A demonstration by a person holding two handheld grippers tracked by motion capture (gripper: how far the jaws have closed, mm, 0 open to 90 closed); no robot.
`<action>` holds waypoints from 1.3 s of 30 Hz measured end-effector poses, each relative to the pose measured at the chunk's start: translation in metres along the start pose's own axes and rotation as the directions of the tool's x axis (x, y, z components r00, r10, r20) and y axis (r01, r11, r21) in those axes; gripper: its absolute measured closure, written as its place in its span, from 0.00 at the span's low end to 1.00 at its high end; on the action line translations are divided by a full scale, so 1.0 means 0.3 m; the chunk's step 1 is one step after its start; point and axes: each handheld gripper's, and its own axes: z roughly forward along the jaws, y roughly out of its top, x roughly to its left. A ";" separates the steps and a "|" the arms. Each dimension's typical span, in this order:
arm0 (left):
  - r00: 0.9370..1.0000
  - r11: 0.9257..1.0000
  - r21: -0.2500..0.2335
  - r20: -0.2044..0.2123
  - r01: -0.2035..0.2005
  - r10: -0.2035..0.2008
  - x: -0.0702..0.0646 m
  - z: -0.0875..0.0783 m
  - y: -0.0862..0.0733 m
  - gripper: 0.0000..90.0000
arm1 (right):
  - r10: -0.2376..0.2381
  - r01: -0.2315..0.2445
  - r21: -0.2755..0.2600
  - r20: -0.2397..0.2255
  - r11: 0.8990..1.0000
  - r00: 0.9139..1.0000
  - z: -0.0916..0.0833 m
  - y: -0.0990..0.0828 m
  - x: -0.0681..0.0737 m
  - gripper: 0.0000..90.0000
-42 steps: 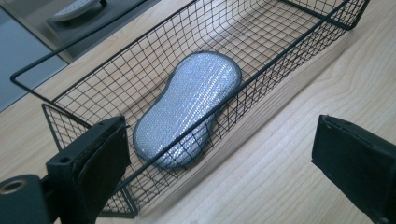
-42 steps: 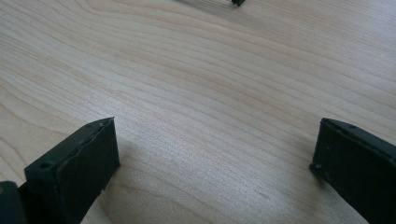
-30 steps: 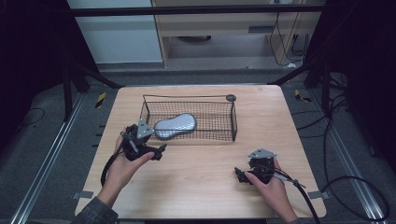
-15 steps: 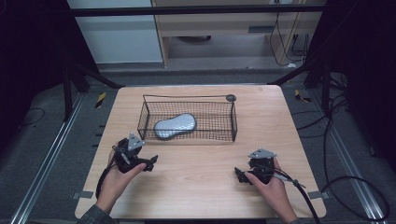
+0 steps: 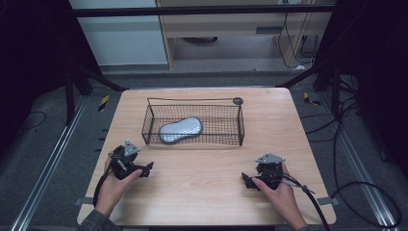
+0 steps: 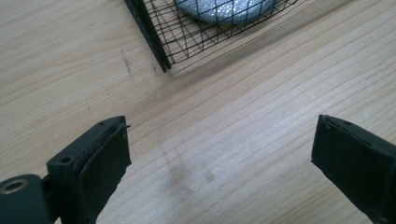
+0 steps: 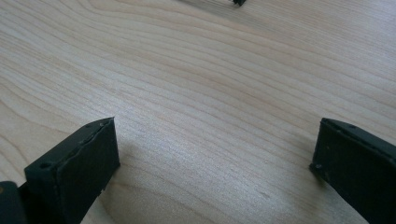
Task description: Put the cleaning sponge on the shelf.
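Dark floor and cables ring your wooden tabletop (image 5: 202,192). Your grey pad (image 5: 180,130) lies inside the wire basket (image 5: 240,126) at the far middle, so both hands can rest. Left gripper (image 5: 144,169) and right gripper (image 5: 248,180) sit near you, wide open, holding nothing.

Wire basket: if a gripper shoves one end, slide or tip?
The wire basket looks low, long and open-meshed, so probably light; it would likely slide on the smooth wooden table, not tip. The silver pouch lies toward one end, so it may pivot.
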 end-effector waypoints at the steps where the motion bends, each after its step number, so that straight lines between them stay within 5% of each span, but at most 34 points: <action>1: 1.000 1.000 0.001 -0.004 0.001 -0.001 0.004 0.004 -0.004 0.04 | 0.002 -0.002 0.000 0.001 1.000 1.000 0.000 0.000 0.001 0.01; 21: 0.997 0.997 0.043 -0.021 0.070 -0.069 0.098 0.082 -0.070 0.04 | 0.000 0.000 0.000 -0.001 1.000 1.000 0.000 0.000 0.000 0.01; 34: 0.989 0.990 -0.008 0.042 0.141 -0.140 0.136 0.112 -0.095 0.00 | 0.002 -0.002 0.001 -0.001 1.000 1.000 0.001 0.001 0.000 0.00; 39: 0.989 0.990 -0.019 0.045 0.139 -0.138 0.141 0.113 -0.101 0.00 | 0.001 -0.001 0.002 0.000 1.000 1.000 0.002 0.001 0.000 0.00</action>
